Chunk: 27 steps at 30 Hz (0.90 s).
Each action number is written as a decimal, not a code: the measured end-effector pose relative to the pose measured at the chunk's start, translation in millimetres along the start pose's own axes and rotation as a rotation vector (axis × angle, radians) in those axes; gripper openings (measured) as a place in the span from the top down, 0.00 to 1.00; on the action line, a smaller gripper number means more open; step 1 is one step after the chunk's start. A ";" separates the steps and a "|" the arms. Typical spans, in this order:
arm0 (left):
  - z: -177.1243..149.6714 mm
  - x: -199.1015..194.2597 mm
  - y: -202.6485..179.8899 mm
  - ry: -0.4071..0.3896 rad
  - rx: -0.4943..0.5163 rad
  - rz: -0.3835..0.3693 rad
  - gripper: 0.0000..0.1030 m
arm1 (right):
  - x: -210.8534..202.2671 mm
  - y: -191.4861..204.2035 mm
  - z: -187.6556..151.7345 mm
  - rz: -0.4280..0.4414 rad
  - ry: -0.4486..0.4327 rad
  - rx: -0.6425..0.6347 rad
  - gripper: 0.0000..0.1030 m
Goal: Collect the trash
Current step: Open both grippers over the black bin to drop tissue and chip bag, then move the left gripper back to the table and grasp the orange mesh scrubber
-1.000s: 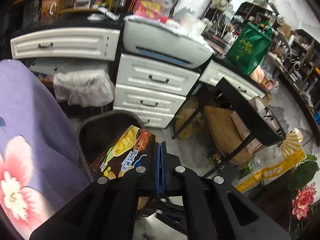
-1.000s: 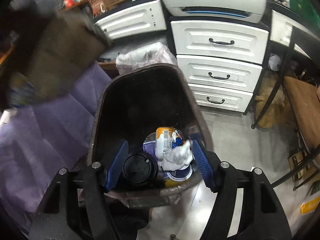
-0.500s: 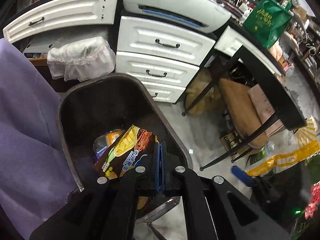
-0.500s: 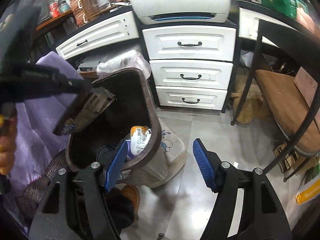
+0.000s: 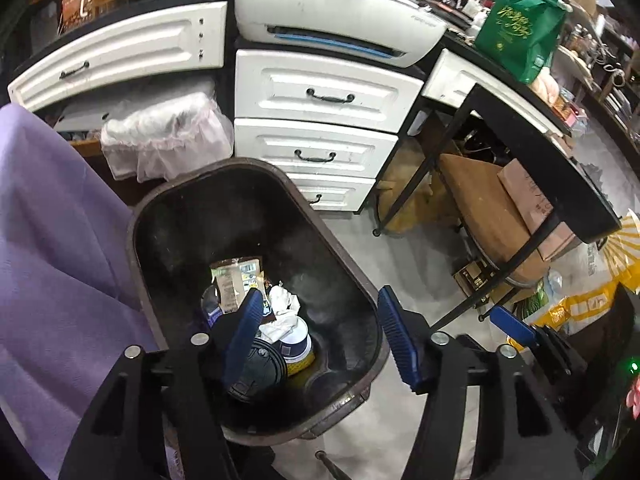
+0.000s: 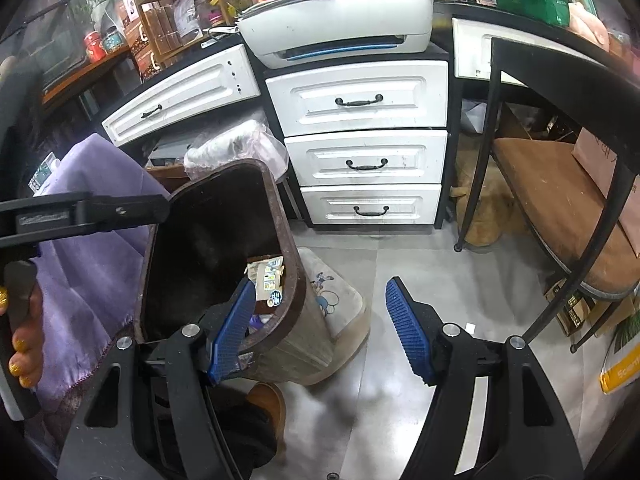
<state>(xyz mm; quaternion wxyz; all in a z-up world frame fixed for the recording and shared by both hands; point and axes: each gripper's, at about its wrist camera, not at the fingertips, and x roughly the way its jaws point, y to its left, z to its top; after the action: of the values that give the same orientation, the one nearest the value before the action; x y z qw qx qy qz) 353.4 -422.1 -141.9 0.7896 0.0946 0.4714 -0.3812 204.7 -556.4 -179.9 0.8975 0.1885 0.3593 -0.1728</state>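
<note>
Left wrist view: the left tongs hang over the bin. Their jaws have just been opening and stand released, nothing between them. The snack wrapper lies inside the bin on a cup and crumpled tissue.

Right wrist view: the right tongs stand released and empty beside the bin, above the floor. The wrapper shows inside the bin.

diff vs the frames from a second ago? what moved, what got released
The left hand-held gripper came down over the trash bin; its jaws have just been opening and let go of the snack wrapper, which now lies in the bin with nothing between the jaws. The right hand-held gripper swung off the bin toward the floor, open and empty. Bin, drawers and printer stayed put.
</note>
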 end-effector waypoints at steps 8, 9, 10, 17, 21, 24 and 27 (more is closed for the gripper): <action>-1.0 -51.3 1.0 -0.057 0.041 0.002 0.26 | -4.7 22.0 10.5 0.026 -0.003 -0.052 0.30; -0.8 -58.9 3.2 -0.065 0.048 0.004 0.24 | -5.0 25.5 12.5 0.032 -0.003 -0.059 0.30; -0.8 -63.1 4.5 -0.071 0.051 0.004 0.22 | -5.8 31.7 15.0 0.042 -0.004 -0.070 0.30; -2.5 -122.2 50.7 -0.160 0.025 0.023 0.07 | -10.3 88.0 35.4 0.134 -0.008 -0.158 0.26; -9.1 -150.5 90.3 -0.204 -0.009 0.088 0.05 | -17.3 130.1 47.0 0.188 -0.038 -0.227 0.21; -15.7 -169.1 125.7 -0.219 -0.062 0.146 0.05 | -22.1 161.8 53.4 0.234 -0.051 -0.270 0.21; -23.9 -187.0 165.4 -0.225 -0.122 0.201 0.05 | -25.4 191.8 58.2 0.293 -0.053 -0.288 0.19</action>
<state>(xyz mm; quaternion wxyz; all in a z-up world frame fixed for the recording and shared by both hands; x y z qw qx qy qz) 402.1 -199.7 -36.8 0.8760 0.0498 0.3903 -0.2789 306.6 -412.2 -81.7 0.9399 0.1038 0.3253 0.0077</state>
